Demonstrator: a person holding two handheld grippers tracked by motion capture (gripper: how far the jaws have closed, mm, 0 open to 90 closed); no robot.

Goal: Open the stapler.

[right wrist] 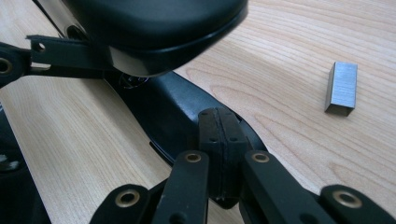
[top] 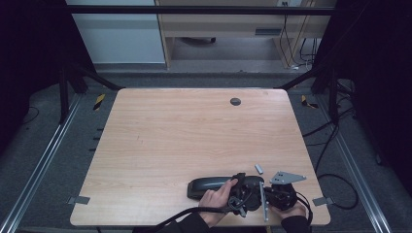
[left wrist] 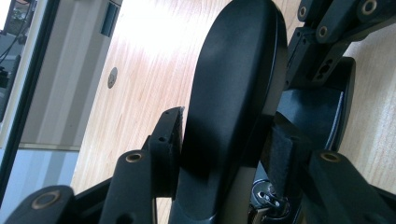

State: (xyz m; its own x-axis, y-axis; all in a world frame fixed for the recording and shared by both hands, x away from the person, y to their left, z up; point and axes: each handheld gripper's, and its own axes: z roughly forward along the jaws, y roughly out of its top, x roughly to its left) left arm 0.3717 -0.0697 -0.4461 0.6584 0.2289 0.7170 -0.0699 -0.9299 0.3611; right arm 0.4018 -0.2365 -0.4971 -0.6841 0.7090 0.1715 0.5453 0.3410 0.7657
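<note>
Two hand-held grippers are seen low on the wooden surface [top: 160,141], near its front edge. A black stapler [top: 210,186] is gripped around its upper arm by the left hand-held gripper [left wrist: 224,149], jaws pressed against both sides. The stapler's base is pinched by the right hand-held gripper [right wrist: 223,140], jaws fully together. A small metal block [right wrist: 342,87] is spotted just beside it.
</note>
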